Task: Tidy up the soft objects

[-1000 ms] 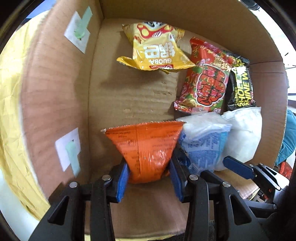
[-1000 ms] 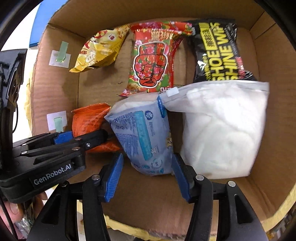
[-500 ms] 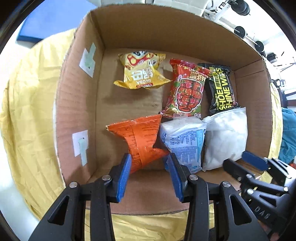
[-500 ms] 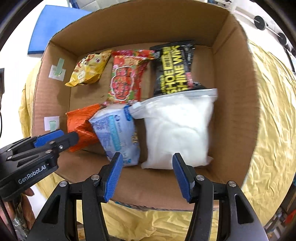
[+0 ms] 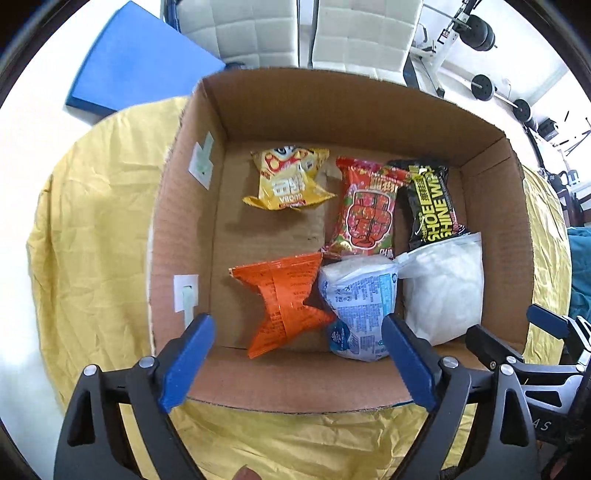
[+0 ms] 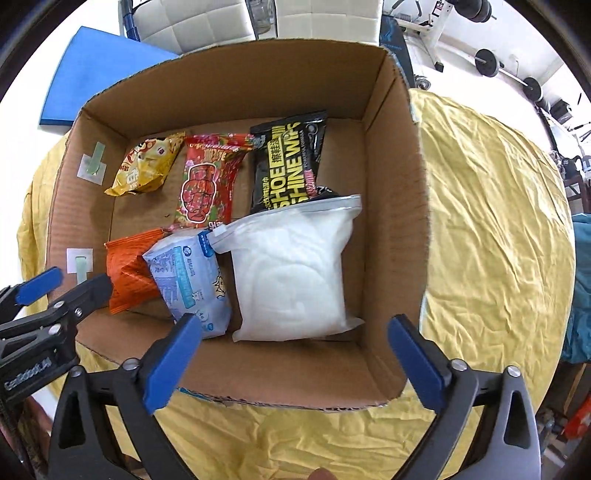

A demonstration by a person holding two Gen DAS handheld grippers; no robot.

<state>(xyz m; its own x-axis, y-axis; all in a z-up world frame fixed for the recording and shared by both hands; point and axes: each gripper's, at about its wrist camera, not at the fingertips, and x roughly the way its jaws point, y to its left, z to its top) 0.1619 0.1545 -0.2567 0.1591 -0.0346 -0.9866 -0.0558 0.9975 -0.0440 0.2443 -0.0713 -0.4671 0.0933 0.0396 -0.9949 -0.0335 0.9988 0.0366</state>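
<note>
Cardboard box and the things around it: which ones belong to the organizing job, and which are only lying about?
Job:
cardboard box
yellow snack bag
red packet
black shoe wipes pack
orange packet
blue-white tissue pack
white zip bag

Lying about:
yellow cloth
blue mat
white chairs
barbell weights

Cardboard box [image 5: 491,236] is open-topped, nothing across the opening. Bare floor only in left wrist view, 9–10 o'clock from box centre: a strip between the left wall and the orange packet [image 5: 288,299], running up under the yellow snack bag [image 5: 286,181]. 12 to 3 o'clock is blocked: red packet [image 5: 365,210] and black wipes pack [image 5: 430,201] side by side. 3 to 6 o'clock: white pouch [image 6: 295,269] and blue-white tissue pack [image 6: 188,277] touching, no gap. Right wrist view shows a bare lane between the pouch and the right wall, plus a strip along the near wall.
</note>
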